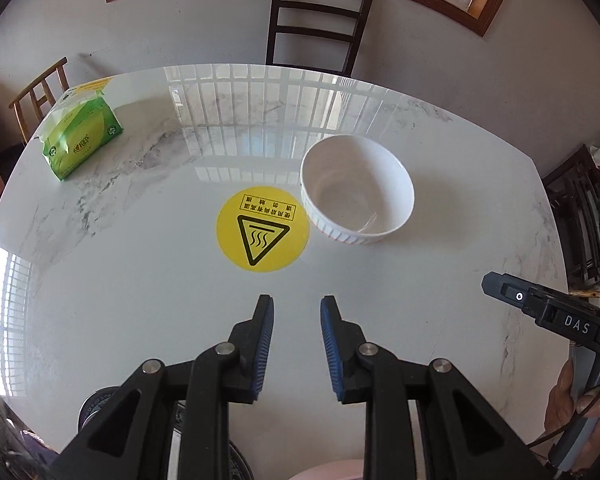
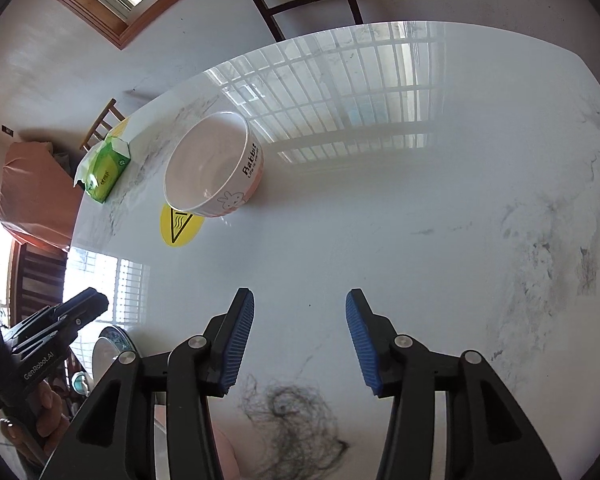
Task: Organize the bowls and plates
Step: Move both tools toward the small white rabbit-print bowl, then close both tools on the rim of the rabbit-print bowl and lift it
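Standing upright, mouth up, right of frame centre, the bowl (image 1: 357, 190) rests on the table (image 1: 140, 280); left hand-held gripper (image 1: 297, 306) narrowly parted, right hand-held gripper (image 2: 300, 300) wide, both empty.

My left gripper (image 1: 297, 312) hides most of a patterned plate (image 1: 87, 404) at the tabletop's near edge. The pink item (image 1: 324, 474) is cut off by the frame; identity indeterminate.

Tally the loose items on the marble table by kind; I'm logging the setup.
White ceramic bowl with rabbit print: 1
Blue-patterned plate at the near edge: 1
Green tissue pack: 1
Yellow round heat-warning sticker: 1
Total: 4
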`<state>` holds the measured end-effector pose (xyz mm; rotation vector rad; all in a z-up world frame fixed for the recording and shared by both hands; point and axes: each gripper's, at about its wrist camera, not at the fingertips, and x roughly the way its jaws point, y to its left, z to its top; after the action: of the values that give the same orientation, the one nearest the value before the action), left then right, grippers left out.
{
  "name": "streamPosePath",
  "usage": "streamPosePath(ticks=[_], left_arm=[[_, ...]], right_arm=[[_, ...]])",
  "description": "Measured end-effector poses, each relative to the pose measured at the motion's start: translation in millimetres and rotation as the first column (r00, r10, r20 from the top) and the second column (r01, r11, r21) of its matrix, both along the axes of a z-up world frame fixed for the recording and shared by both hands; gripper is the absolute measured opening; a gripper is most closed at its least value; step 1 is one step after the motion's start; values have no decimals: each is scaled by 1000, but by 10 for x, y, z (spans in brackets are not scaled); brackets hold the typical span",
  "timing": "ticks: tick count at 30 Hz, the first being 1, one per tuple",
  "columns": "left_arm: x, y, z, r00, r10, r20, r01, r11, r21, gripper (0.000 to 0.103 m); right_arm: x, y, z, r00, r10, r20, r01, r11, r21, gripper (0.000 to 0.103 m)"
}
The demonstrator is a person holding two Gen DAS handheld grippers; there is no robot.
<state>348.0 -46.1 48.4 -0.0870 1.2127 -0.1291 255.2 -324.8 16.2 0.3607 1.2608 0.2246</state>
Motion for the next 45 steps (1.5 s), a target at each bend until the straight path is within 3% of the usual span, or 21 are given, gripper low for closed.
streamPosePath(ticks=[7,18,26,45], left_arm=[[452,7,-170,998,50,-43,-51,998,-23,25],[751,-102,-341,996,56,-69,-58,998,-26,25],[924,-68,-453,993,77,-89,-85,992,-88,25],[1120,-112,-794,987,115,-112,-124,990,-71,25]], right_arm=[[457,62,54,1000,10,12,-10,1000,7,51],[870,223,-38,1000,17,2,-18,999,48,51],[1042,285,-115,1000,17,-3,-17,998,56,51],[1289,460,-348,999,37,-15,-36,999,31,47]])
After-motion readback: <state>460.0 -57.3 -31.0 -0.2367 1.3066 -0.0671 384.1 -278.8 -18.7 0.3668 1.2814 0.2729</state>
